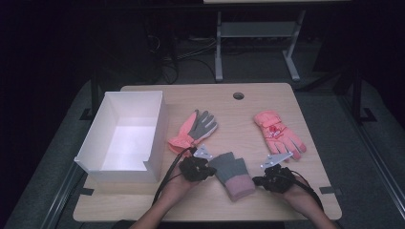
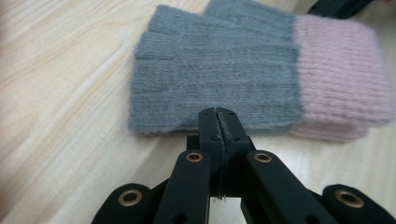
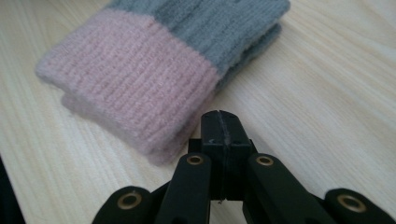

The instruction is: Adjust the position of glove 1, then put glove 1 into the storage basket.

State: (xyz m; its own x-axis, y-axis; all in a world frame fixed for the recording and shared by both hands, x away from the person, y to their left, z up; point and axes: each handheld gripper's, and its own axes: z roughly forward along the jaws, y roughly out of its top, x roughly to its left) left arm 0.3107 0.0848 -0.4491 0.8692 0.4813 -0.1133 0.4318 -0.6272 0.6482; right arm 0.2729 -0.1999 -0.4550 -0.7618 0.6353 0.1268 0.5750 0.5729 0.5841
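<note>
- Grey-and-pink knit gloves (image 1: 232,174) lie stacked flat near the front edge of the tabletop (image 1: 248,107), between the two grippers, pink cuff toward the person and grey finger ends pointing away.
- In the high view the left gripper (image 1: 208,168) sits just at the left side of the stack, at the grey part; the right gripper (image 1: 256,181) sits just beside the pink cuff on the right.
- In the left gripper view, the left gripper's (image 2: 218,113) jaws are pressed together with no cloth between them; their tip meets the near edge of the gloves' (image 2: 243,79) grey part, close to where grey turns to pink. Whether the tip touches the wool or stops just short of it cannot be told.
- In the right gripper view, the right gripper's (image 3: 219,116) jaws are also pressed together on nothing; their tip lies just beside the cuff corner of the gloves (image 3: 154,79), on bare wood.
- Two layers show at the stack's edge, one glove on the other.
- Farther back on the tabletop lie a pink glove with a grey palm (image 1: 193,131), left of centre, and a pink ski glove (image 1: 278,133), well apart on the right.
- White open box (image 1: 125,138) stands at the left edge, near the grey-palmed glove.
</note>
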